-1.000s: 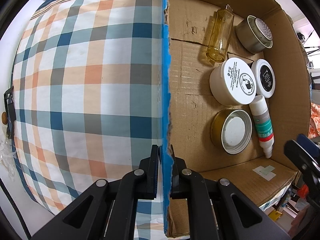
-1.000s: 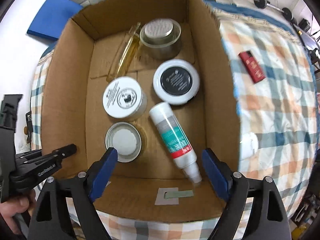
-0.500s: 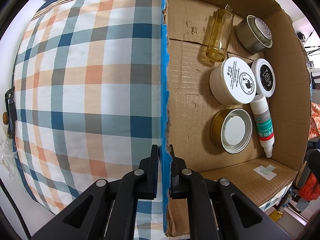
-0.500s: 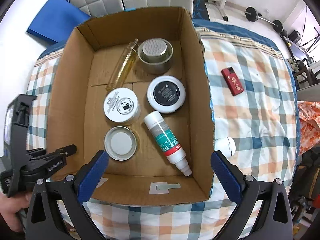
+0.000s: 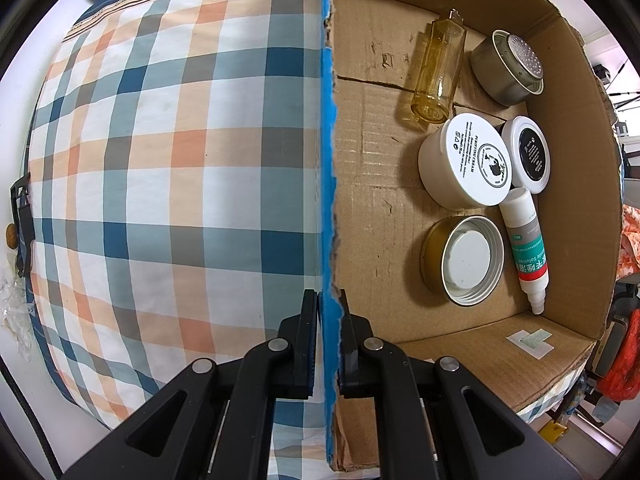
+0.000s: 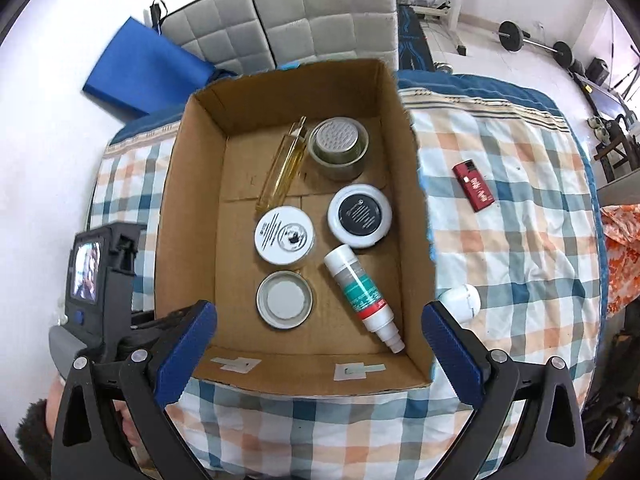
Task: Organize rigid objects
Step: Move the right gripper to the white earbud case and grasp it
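Note:
A cardboard box sits on a plaid bed cover. My left gripper is shut on the box's blue-edged side wall. Inside lie an amber bottle, a metal tin, a black-labelled white jar, a second white jar, a gold-rimmed lid and a white bottle with a green and red label. My right gripper hangs open high above the box's near end, holding nothing.
Outside the box, right of it, a red lighter-like case and a small white object lie on the plaid cover. A blue mat and grey cushions stand behind; gym gear fills the far right.
My right gripper has risen away from the box, so more of the bed shows, and its jaws have spread a little wider. The left gripper has stayed clamped on the wall.

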Action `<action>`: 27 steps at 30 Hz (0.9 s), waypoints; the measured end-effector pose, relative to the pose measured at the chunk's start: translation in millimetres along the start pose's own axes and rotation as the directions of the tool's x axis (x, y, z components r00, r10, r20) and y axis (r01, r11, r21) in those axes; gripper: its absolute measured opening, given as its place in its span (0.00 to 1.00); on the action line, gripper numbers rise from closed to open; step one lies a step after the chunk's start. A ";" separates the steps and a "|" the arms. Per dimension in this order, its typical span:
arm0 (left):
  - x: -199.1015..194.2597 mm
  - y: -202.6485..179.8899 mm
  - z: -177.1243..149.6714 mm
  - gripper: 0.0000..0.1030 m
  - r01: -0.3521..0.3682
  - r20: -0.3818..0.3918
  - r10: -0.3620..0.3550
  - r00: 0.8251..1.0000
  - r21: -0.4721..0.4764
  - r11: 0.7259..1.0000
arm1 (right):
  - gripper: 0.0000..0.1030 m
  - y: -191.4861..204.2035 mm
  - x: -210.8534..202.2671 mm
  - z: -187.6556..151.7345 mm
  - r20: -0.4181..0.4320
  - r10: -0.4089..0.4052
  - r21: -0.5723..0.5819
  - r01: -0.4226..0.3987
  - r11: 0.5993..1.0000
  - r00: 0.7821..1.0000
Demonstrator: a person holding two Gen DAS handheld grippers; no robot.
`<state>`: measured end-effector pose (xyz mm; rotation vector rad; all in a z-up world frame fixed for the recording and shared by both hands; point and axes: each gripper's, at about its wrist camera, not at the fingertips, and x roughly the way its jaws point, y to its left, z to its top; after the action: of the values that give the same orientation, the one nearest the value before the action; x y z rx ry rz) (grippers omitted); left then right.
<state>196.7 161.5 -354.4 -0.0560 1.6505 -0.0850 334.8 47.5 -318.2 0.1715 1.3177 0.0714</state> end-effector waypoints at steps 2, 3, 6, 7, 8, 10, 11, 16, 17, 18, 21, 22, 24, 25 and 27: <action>-0.4 0.4 -0.3 0.05 0.003 0.000 -0.003 1.000 -0.003 1.000 | 1.00 -16.9 -7.8 4.0 0.025 0.005 0.053 -0.006 0.999 1.000; -1.0 0.7 -0.8 0.05 0.004 0.000 -0.004 1.000 -0.003 1.000 | 1.00 -30.3 -11.4 6.8 0.037 0.009 0.094 -0.012 0.996 0.999; -1.6 1.3 -1.3 0.05 0.004 0.001 -0.004 1.000 -0.003 1.000 | 1.00 -74.8 -9.3 14.7 0.033 0.029 0.207 -0.035 0.978 0.999; -2.0 1.7 -1.6 0.05 0.003 0.001 -0.003 1.000 -0.003 1.000 | 1.00 -93.0 -3.8 16.7 0.023 0.039 0.246 -0.044 0.968 0.999; -1.7 1.3 -1.4 0.05 0.003 0.001 -0.003 1.000 -0.002 1.000 | 1.00 -105.9 1.2 17.5 0.017 0.041 0.272 -0.044 0.961 0.999; -1.9 2.0 -1.6 0.05 0.001 0.001 -0.001 1.000 -0.001 1.000 | 1.00 -136.0 18.2 15.8 -0.015 0.039 0.331 -0.032 0.943 0.999; -2.3 2.3 -1.7 0.05 0.001 0.001 -0.001 1.000 -0.001 1.000 | 1.00 -146.8 26.8 13.4 -0.030 0.043 0.356 -0.030 0.934 0.999; -1.8 1.8 -1.1 0.05 -0.006 0.000 0.006 1.000 0.004 1.000 | 0.99 -195.6 84.9 -7.1 -0.144 0.105 0.493 -0.020 0.870 0.984; -1.5 1.1 -0.9 0.05 -0.007 0.000 0.007 1.000 0.004 1.000 | 0.98 -200.9 96.7 -11.9 -0.163 0.117 0.515 -0.017 0.857 0.980; -1.3 0.0 -0.5 0.05 -0.009 -0.001 0.009 1.000 0.005 1.000 | 0.94 -204.9 108.8 -16.9 -0.182 0.134 0.534 -0.016 0.845 0.974; -1.2 0.0 -0.2 0.05 -0.013 -0.001 0.013 1.000 0.008 1.000 | 0.81 -208.4 138.4 -28.8 -0.221 0.176 0.576 -0.017 0.817 0.959; -1.2 -0.3 -0.1 0.05 -0.014 -0.001 0.014 1.000 0.009 1.000 | 0.77 -208.5 142.9 -30.2 -0.225 0.181 0.582 -0.017 0.813 0.957; 0.0 -2.2 0.3 0.05 -0.016 -0.001 0.016 1.000 0.009 1.000 | 0.75 -206.7 153.9 -32.9 -0.240 0.178 0.588 -0.004 0.809 0.954; -0.2 -1.7 0.7 0.05 -0.016 -0.002 0.016 1.000 0.009 1.000 | 0.72 -206.1 159.0 -34.3 -0.247 0.177 0.592 0.004 0.806 0.953; 0.6 -2.4 0.7 0.05 -0.017 -0.004 0.017 1.000 0.010 1.000 | 0.67 -206.0 168.3 -36.6 -0.267 0.169 0.596 0.025 0.803 0.949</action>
<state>197.4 159.0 -354.8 -0.0348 1.6542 -0.0804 332.2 -127.2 -522.0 0.7791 1.6172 -0.2694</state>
